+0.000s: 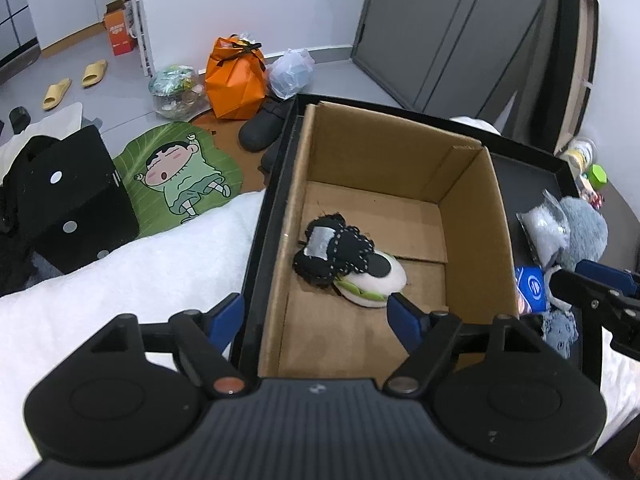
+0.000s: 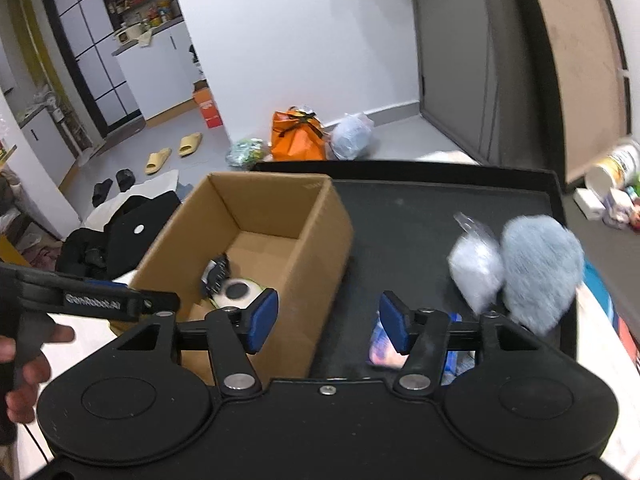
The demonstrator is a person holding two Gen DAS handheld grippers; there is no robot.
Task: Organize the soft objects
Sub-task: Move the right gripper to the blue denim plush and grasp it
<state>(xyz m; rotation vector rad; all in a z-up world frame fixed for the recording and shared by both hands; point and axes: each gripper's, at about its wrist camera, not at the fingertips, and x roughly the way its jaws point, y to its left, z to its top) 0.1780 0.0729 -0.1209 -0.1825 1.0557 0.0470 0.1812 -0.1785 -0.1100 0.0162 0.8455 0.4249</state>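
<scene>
A brown cardboard box point(image 1: 400, 168) stands at the left end of a black tray point(image 2: 420, 204). On its floor lie a black knitted soft piece with a grey patch point(image 1: 332, 248) and a round white-and-green plush point(image 1: 376, 280). My left gripper point(image 1: 316, 314) hangs open above the box's near end, with nothing between its blue pads. My right gripper point(image 2: 328, 318) is open and holds nothing, over the tray just right of the box point(image 2: 288, 216). On the tray lie a fluffy blue-grey plush point(image 2: 540, 268), a clear bag of pale stuffing point(image 2: 476, 268) and a blue packet point(image 2: 384, 344).
White bedding point(image 1: 140, 272) lies left of the tray. A black cube with white dots point(image 1: 76, 200) stands beside it. On the floor beyond are a cartoon mat point(image 1: 180, 176), an orange bag point(image 1: 236, 76), plastic bags, a dark shoe point(image 1: 264, 128) and yellow slippers. Bottles point(image 2: 616, 168) stand at the right.
</scene>
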